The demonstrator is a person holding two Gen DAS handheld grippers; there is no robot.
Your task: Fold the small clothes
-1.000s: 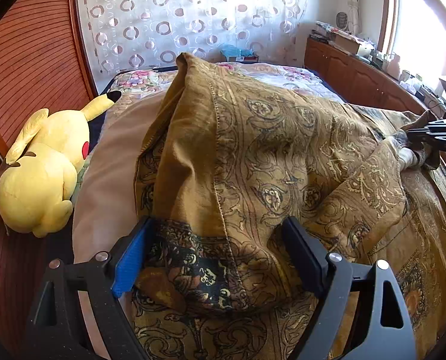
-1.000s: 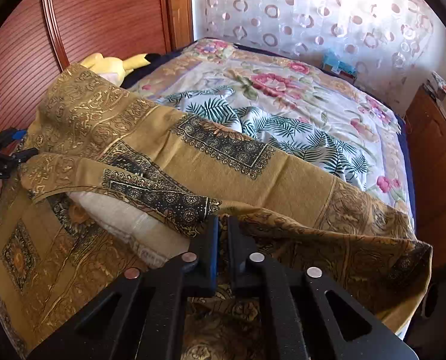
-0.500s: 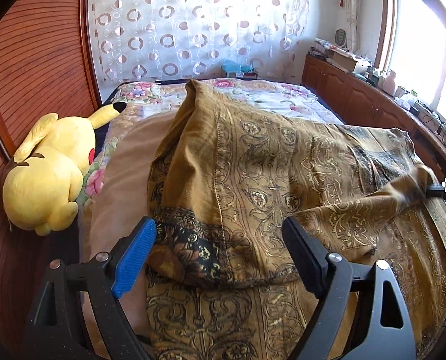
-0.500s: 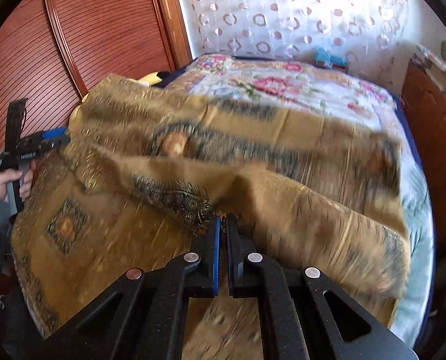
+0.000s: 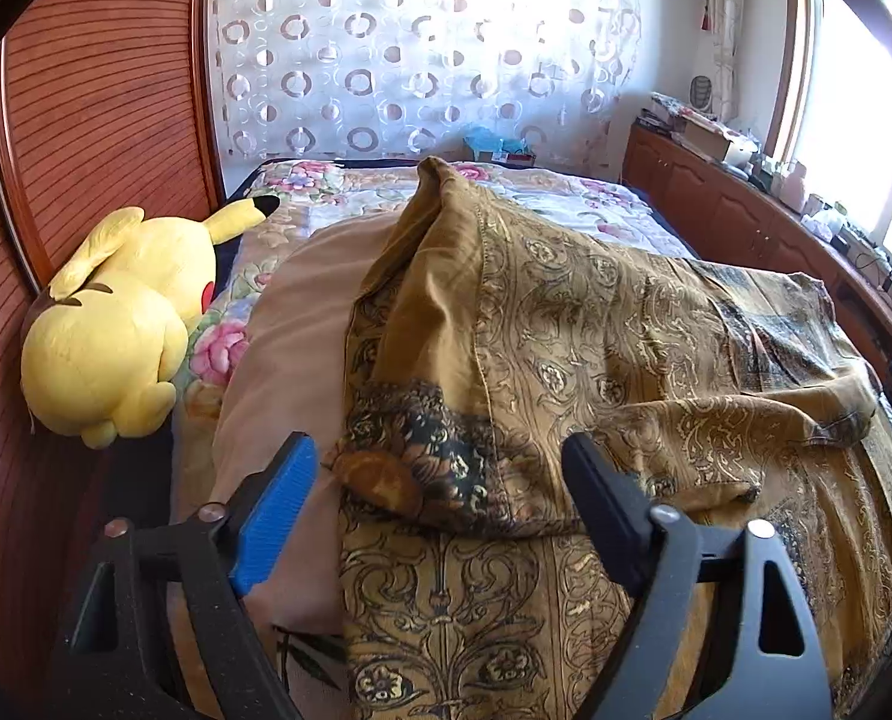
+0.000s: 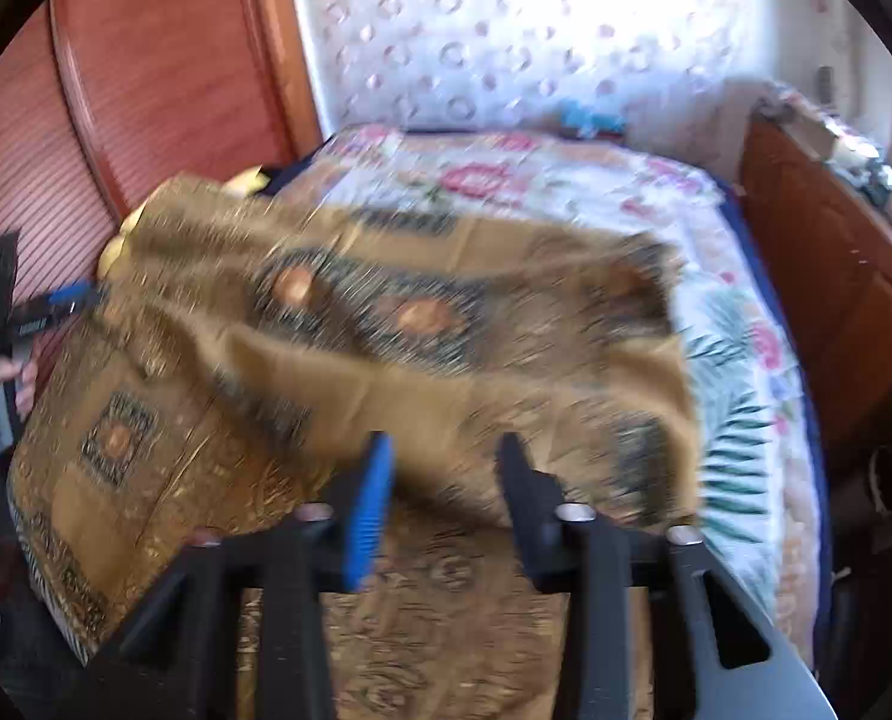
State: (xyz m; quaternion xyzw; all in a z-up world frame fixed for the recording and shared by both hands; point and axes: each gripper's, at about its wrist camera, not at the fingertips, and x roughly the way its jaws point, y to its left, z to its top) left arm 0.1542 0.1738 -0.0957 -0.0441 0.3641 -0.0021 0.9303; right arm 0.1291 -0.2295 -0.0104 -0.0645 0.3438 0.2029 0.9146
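Note:
A gold-brown patterned cloth (image 5: pixel 566 336) with dark ornate bands lies folded over on the bed, its upper layer draped across a beige pillow (image 5: pixel 302 324). It also shows, blurred, in the right wrist view (image 6: pixel 386 348). My left gripper (image 5: pixel 440 480) is open and empty, its fingers either side of the cloth's folded corner. My right gripper (image 6: pixel 443 468) is open and empty, just in front of the cloth's near edge. The left gripper also shows at the left edge of the right wrist view (image 6: pixel 56 306).
A yellow plush toy (image 5: pixel 116 324) lies at the bed's left side against a wooden wardrobe (image 5: pixel 86 120). A floral bedspread (image 6: pixel 566 180) covers the bed. A wooden cabinet (image 5: pixel 746 216) with clutter runs along the right under the window.
My right gripper has opened and let go of the cloth, which has dropped onto the bed. My left gripper has drawn back slightly from the cloth and stays open.

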